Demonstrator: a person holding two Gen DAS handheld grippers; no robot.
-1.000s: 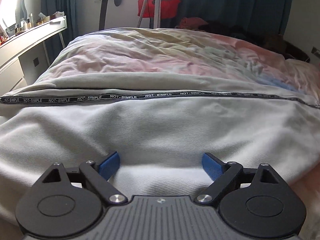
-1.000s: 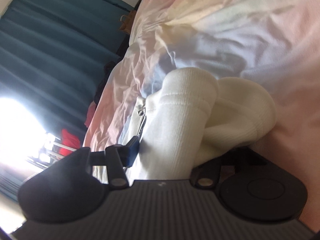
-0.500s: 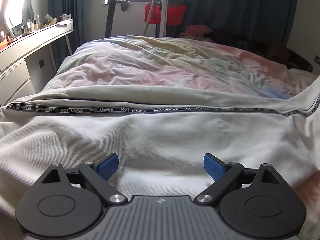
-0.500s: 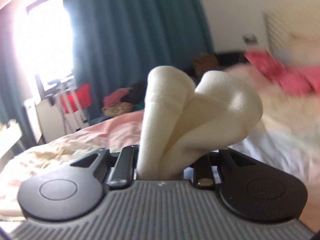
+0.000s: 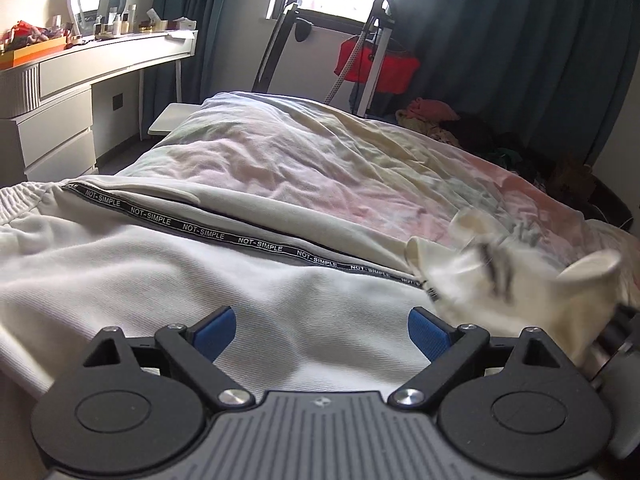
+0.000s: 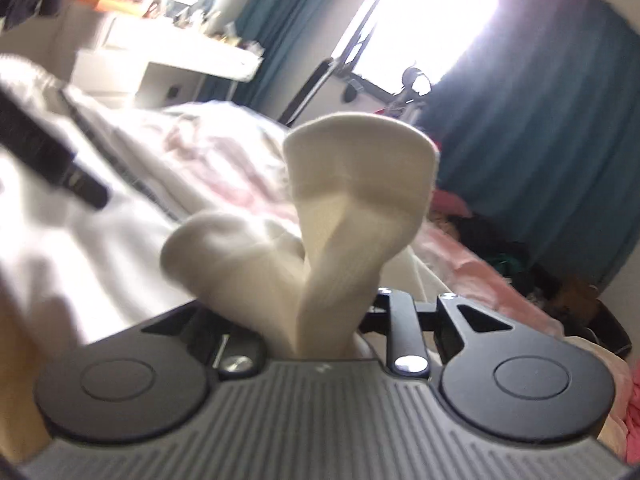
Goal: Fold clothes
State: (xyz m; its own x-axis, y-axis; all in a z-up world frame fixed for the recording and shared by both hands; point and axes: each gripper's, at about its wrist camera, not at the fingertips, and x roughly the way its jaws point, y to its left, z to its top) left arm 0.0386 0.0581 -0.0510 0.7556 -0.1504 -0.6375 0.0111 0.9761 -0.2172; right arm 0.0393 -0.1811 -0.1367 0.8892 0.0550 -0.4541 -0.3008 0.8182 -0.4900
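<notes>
White sweatpants [image 5: 168, 264] with a black "NOT-SIMPLE" side stripe [image 5: 256, 245] lie spread across the bed. My left gripper [image 5: 320, 330] is open and empty, its blue pads [image 5: 212, 330] low over the white fabric. My right gripper [image 6: 320, 320] is shut on the ribbed cuff end [image 6: 352, 200] of the sweatpants, bunched and sticking up between its fingers. That cuff end [image 5: 516, 288], blurred, shows at the right of the left wrist view, carried over the pants.
A pastel duvet [image 5: 320, 160] covers the bed beyond the pants. A white dresser with bottles [image 5: 80, 76] stands at the left. A red bag on a stand [image 5: 376, 60] and a clothes pile [image 5: 432, 116] sit by the dark curtains.
My right gripper has swung the held cuff end leftward over the pants, into the left wrist view. My left gripper has risen and tilted, staying open.
</notes>
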